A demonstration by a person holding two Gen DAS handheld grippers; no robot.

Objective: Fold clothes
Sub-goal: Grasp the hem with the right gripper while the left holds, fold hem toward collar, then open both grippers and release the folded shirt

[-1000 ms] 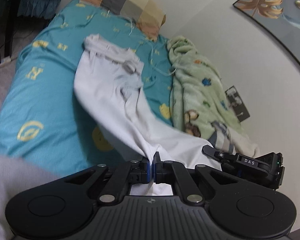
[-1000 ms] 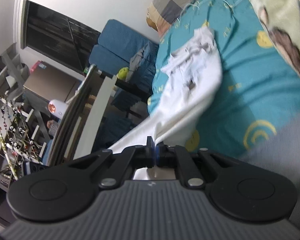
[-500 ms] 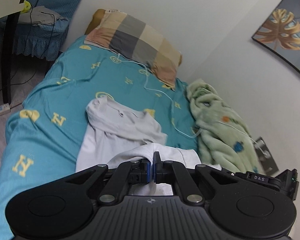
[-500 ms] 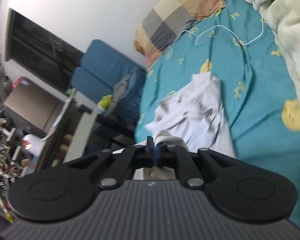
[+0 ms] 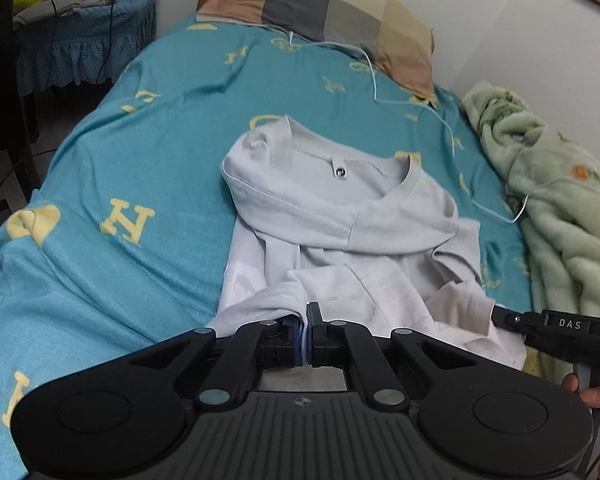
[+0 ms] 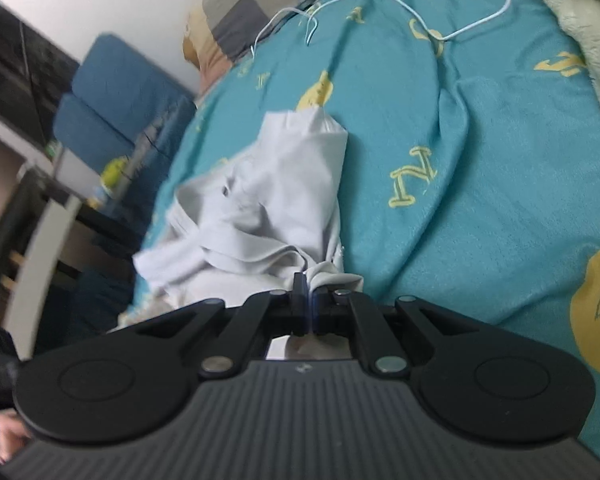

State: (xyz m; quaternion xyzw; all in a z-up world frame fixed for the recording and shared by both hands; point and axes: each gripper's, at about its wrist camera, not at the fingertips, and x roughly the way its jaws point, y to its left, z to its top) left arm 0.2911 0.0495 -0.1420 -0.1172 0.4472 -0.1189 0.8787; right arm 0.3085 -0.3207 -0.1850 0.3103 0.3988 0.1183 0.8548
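Observation:
A pale grey T-shirt (image 5: 340, 216) lies on the teal bed sheet (image 5: 148, 120), its collar toward the pillow and its lower part folded up over the body. My left gripper (image 5: 305, 312) is shut on the shirt's near edge at the left side. My right gripper (image 6: 309, 288) is shut on the shirt's (image 6: 268, 208) other near corner; it also shows in the left wrist view (image 5: 500, 316) at the shirt's right edge.
A checked pillow (image 5: 332, 8) lies at the head of the bed. A white cable (image 5: 440, 120) runs across the sheet. A green fleece blanket (image 5: 560, 208) is bunched along the wall. A blue chair (image 5: 72, 28) and dark table leg (image 5: 8, 64) stand left of the bed.
Both grippers have carried the shirt's hem forward toward the collar and lowered it. The shirt, hanging stretched a second ago, now lies folded on the bed.

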